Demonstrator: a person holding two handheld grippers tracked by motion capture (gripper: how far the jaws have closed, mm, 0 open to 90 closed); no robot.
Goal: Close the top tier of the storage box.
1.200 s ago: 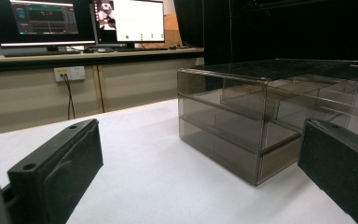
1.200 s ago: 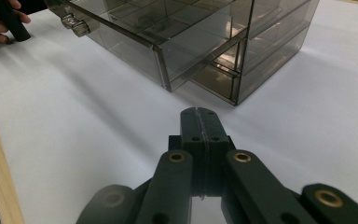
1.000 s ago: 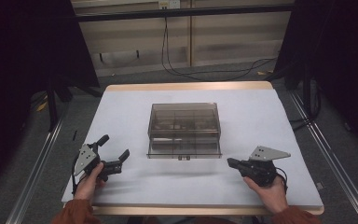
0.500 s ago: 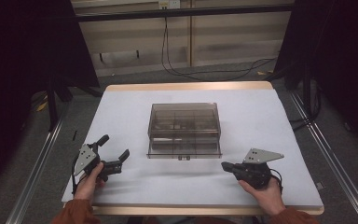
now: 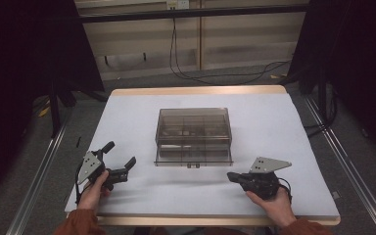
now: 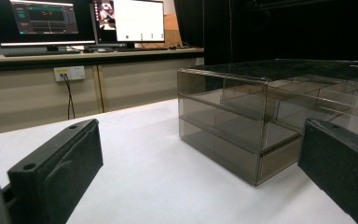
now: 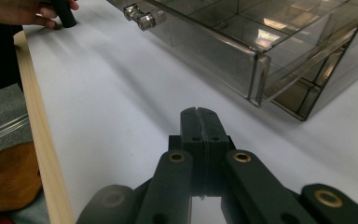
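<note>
Right gripper (image 5: 231,176), fingers pressed together and empty, has slid left toward the smoky clear plastic drawer box (image 5: 194,135) on the white bench (image 5: 284,127). Left gripper (image 5: 127,165) unmoved, fingers spread wide; likely an approach to the drawer's small metal knobs (image 7: 140,17).

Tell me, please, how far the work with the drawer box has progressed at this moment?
Nothing looks done yet. The smoky transparent drawer box stands mid-table, its lower drawer slightly out, its knob untouched. In hand: nothing; the left gripper is open, the right gripper is shut and empty, both resting apart from the box. Any handling of the drawer remains.
</note>
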